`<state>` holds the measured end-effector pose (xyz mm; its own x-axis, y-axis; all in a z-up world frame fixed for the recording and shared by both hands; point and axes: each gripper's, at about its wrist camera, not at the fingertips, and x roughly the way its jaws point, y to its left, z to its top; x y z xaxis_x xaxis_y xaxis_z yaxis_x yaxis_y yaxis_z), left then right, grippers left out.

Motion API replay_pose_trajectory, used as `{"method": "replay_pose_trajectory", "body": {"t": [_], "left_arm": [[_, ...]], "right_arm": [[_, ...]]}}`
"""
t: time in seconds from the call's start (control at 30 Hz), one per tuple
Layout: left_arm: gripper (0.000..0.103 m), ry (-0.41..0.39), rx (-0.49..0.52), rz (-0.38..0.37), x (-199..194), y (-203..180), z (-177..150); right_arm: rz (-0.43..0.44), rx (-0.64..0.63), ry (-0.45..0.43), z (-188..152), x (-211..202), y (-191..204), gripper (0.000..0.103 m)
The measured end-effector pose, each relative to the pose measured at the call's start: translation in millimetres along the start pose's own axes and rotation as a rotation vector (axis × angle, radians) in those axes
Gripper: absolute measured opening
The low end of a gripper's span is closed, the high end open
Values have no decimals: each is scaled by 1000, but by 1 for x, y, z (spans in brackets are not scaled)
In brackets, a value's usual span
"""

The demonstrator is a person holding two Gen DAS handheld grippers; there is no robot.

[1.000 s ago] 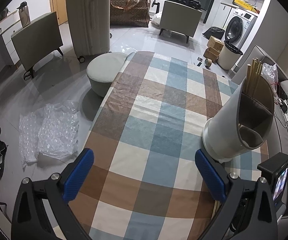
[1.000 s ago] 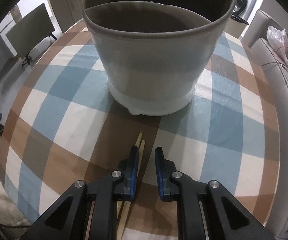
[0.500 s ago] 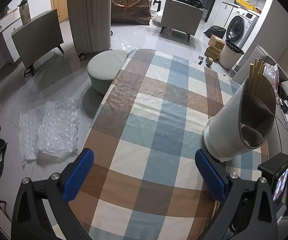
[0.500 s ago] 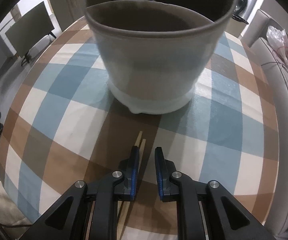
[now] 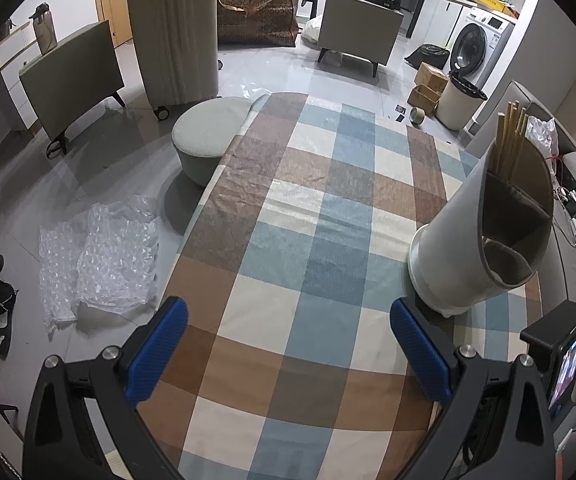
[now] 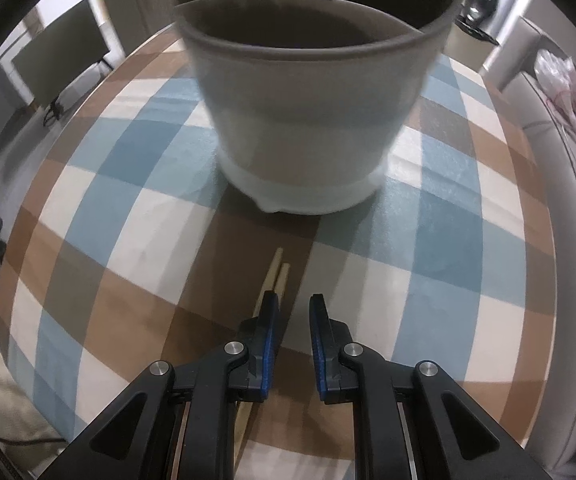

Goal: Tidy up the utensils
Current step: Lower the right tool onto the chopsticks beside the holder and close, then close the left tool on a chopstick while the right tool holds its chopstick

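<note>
In the left wrist view we saw bubble wrap [image 5: 96, 256] on the floor at the left of the frame, and a round stool [image 5: 208, 136] above it, just beside the table's far left corner. Our left gripper [image 5: 288, 344] sat at the bottom with its blue pads far apart and nothing between them, over the checked cloth [image 5: 311, 208]. At the right of that frame stood the holder [image 5: 471, 240], a pale divided cup resting on the cloth, with a bundle of chopsticks [image 5: 509, 140] standing in its far compartment. A washer [image 5: 475, 48] showed in the upper right.

In the right wrist view the holder [image 6: 311, 120] filled the upper middle, slightly blurred. Below it, in the lower middle, a loose pair of chopsticks [image 6: 276, 276] lay flat on the cloth [image 6: 128, 240], tips pointing toward the holder and apart from its base. Our right gripper [image 6: 291, 320] had its pads held a narrow gap apart. The pair ran under the left pad; it seemed not to be pinched, though the pad hid that part.
</note>
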<state>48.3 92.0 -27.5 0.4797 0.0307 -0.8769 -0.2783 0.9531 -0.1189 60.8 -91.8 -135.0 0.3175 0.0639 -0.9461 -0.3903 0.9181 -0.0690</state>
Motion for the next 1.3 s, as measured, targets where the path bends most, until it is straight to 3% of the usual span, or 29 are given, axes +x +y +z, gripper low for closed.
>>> {"method": "replay_pose_trajectory", "body": {"t": [0.13, 0.53, 0.67, 0.77, 0.93, 1.0, 1.13, 1.3], "left_arm": [[99, 4, -5, 10, 0, 2, 0], [99, 39, 18, 7, 6, -1, -4], [99, 98, 18, -20, 16, -5, -8], [99, 139, 34, -31, 23, -15, -13], [98, 252, 60, -112, 42, -39, -27], [94, 282, 86, -120, 49, -50, -34], [85, 342, 139, -126, 63, -81, -49], [85, 346, 155, -142, 65, -110, -61]], "right_arm": [[-24, -50, 6, 1, 2, 9, 13], [38, 25, -36, 7, -1, 0, 4], [104, 125, -39, 2, -9, -25, 4], [147, 196, -83, -2, -24, -48, 4], [248, 351, -176, -12, -52, -93, 4], [277, 398, -200, -14, -56, -109, 4], [288, 453, -234, -18, -68, -132, 4], [273, 461, -256, -24, -74, -140, 4]]}}
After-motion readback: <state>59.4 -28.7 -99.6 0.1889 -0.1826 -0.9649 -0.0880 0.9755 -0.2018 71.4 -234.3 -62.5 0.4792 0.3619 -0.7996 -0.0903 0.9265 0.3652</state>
